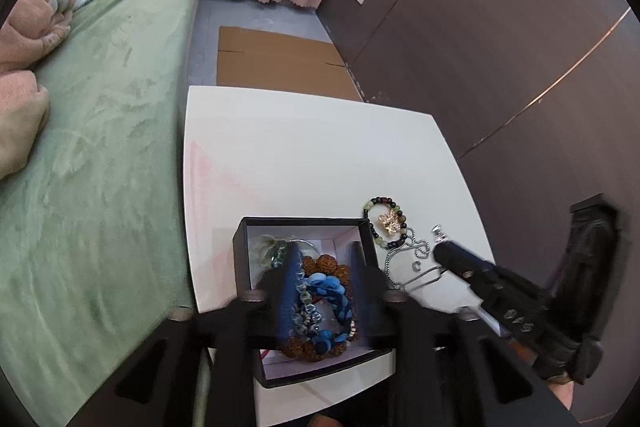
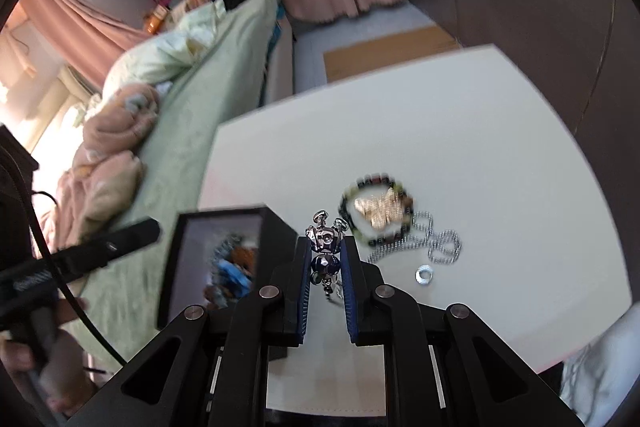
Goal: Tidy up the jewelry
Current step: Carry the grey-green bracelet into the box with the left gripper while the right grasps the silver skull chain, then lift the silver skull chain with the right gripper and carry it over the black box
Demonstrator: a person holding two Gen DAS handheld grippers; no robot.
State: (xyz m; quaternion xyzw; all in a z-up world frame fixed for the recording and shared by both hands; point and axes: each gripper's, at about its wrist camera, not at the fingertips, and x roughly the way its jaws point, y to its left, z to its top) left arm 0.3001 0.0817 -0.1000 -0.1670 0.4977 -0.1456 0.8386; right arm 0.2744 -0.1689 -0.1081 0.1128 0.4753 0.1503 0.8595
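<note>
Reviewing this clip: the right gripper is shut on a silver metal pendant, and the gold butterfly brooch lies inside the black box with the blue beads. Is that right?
Not quite. The right gripper is shut on the silver metal pendant, but the gold butterfly brooch lies on the white table, inside a ring of dark and green beads, outside the black box. The right wrist view shows it.

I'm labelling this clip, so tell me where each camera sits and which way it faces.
Left wrist: on the left gripper, looking down into the black jewelry box; the right gripper shows.
Right wrist: on the right gripper, which clamps a silver metal pendant; a hand shows.
Shared: box, white table, dark beaded bracelet.
</note>
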